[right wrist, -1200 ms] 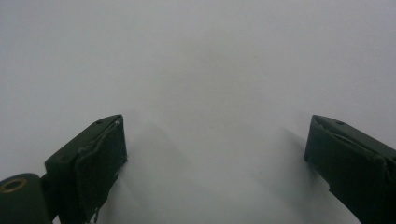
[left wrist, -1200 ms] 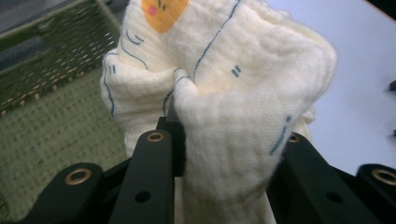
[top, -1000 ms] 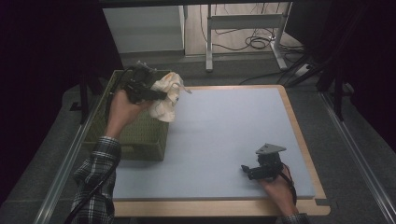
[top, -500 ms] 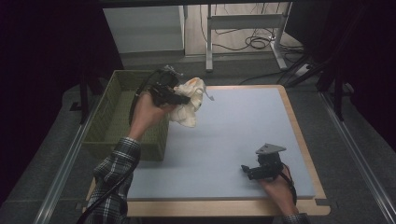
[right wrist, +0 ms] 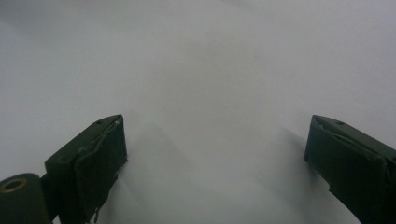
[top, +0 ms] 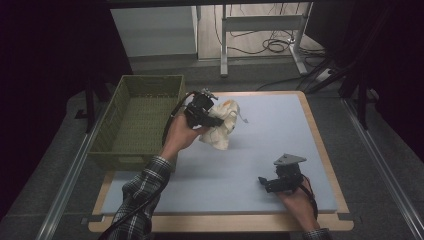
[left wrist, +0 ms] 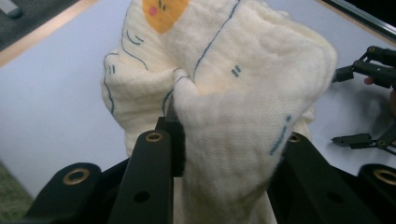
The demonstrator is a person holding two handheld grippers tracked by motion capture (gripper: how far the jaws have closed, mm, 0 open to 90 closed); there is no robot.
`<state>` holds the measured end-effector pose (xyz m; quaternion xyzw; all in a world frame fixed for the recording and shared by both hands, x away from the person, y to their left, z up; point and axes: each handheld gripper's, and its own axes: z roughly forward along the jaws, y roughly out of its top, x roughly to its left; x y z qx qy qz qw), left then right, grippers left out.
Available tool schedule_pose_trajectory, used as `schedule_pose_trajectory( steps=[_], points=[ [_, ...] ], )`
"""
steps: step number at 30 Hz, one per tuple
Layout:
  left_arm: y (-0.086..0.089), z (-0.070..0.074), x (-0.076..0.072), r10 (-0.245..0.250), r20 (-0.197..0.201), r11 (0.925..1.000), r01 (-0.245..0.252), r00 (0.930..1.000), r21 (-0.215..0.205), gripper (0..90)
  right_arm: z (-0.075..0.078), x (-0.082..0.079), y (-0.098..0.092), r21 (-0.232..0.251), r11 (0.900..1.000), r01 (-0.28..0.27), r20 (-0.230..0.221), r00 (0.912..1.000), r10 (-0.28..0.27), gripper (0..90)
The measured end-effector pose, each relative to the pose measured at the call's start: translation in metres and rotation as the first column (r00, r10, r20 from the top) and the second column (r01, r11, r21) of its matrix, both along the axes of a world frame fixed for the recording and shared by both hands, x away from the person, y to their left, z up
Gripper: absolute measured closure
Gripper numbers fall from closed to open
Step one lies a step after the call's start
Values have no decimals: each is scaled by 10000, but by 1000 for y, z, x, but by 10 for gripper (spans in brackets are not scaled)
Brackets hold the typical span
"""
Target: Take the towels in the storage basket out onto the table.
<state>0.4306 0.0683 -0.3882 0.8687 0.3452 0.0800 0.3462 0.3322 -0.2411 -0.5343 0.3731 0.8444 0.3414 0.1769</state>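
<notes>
A cream cloth point(top: 220, 129) with thin blue lines and an orange patch hangs bunched over the pale blue mat point(top: 280, 125). My left gripper point(top: 216, 120) is shut on it, holding it just above the mat's far left part. In the left gripper view the cloth point(left wrist: 224, 93) bulges up between the two black jaws and hides their tips. My right gripper point(top: 264, 183) rests near the mat's front right, held by a hand. In the right gripper view its jaws stand wide apart over bare mat point(right wrist: 210, 70), the gripper point(right wrist: 217, 149) open with nothing between them.
A green woven basket point(top: 135, 150) stands off the table's left edge, beside the mat. The wooden table rim point(top: 325, 150) frames the mat. Behind the table are a white cabinet point(top: 155, 30), metal legs and floor cables.
My left gripper has carried the cloth from over the basket rightward and down onto the mat area. The right gripper has stayed where it was.
</notes>
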Motion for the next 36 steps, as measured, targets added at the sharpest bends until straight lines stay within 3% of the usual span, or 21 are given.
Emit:
schedule_pose_trajectory(
  steps=[11,18,24,26,27,29,30,31,34,36],
  points=[
    [-26,-38,-2,-271,83,9991,273,9996,-317,686,0,0,0,4,10000,5,12,10000,-5,57],
    [-47,-76,-5,-375,235,9988,382,9990,-298,676,0,0,0,6,10000,7,12,10000,-7,57],
    [-56,-99,-6,-494,90,9978,497,9987,-438,648,0,0,0,-11,10000,1,0,10000,-1,57],
    [-59,-106,-6,-468,176,9981,475,9987,-381,595,0,0,0,-17,10000,1,2,10000,-1,57],
    [-62,-114,-7,-555,221,9983,559,9982,-164,539,0,0,0,-12,10000,17,-12,10000,-17,57],
    [-65,-121,-7,-653,61,9977,654,9978,-192,414,0,0,0,-7,10000,25,-13,10000,-25,57],
    [-65,-121,-7,-653,61,9977,654,9978,-192,347,0,0,0,-7,10000,25,-13,10000,-25,57],
    [-65,-122,-8,-714,45,9972,715,9974,-196,347,0,0,0,-13,10000,25,-13,10000,-25,57],
    [-60,-116,-13,-770,172,9968,773,9969,-198,232,0,0,0,-7,10000,22,-21,10000,-22,57],
    [-55,-110,-16,-722,304,9967,732,9969,-343,227,0,0,0,6,10000,9,-45,10000,-9,57]
  ],
)
